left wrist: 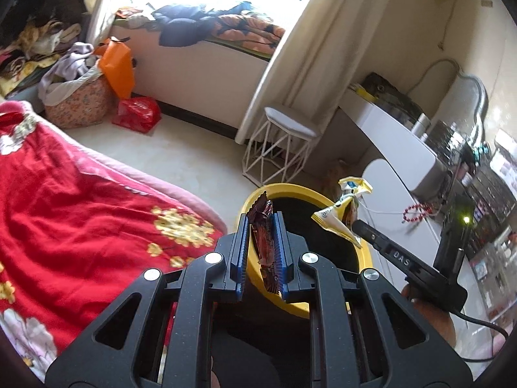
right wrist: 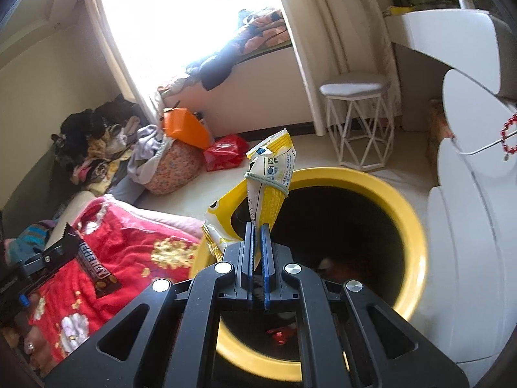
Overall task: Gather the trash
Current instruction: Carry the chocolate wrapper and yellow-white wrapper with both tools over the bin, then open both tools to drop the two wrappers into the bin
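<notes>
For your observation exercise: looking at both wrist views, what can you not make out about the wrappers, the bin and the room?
- Bin contents: right wrist view, dark interior.
- Brown wrapper print: left wrist view, pinched in the left gripper.
- Yellow wrapper bottom: right gripper covers it.
- Window: glare.

Yellow bin (right wrist: 410, 220) interior dark, contents unclear; near rim hidden behind fingers (right wrist: 265, 252); wrapper print unreadable.
</notes>
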The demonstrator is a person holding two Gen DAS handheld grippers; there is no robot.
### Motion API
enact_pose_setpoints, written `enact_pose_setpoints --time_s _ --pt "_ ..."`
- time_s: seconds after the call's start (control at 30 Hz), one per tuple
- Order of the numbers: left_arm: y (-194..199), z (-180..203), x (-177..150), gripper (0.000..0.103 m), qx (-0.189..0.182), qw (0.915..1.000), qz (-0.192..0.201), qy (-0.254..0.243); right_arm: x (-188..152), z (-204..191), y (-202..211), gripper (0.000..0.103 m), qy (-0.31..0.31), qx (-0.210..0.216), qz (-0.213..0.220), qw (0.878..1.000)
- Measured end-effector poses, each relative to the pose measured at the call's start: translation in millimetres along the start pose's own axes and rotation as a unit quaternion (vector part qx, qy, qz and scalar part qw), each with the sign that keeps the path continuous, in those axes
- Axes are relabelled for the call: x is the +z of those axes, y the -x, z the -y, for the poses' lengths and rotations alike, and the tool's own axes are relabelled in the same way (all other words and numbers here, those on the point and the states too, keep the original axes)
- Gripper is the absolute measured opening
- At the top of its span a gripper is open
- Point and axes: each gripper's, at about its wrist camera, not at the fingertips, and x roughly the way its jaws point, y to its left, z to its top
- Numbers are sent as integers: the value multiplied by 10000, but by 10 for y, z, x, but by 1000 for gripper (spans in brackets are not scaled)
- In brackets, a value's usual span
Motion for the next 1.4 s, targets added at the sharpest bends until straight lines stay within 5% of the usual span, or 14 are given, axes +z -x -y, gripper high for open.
enact_pose_setpoints --time_s 0.8,1.4 --pt "-657 684 -242 11 -306 9933 -639 -913 -30 541 -77 4 -383 -474 -125 9981" --pt "-1068 702 -259 17 -462 9900 -1047 -828 -91 664 -187 11 -575 -464 -349 9967"
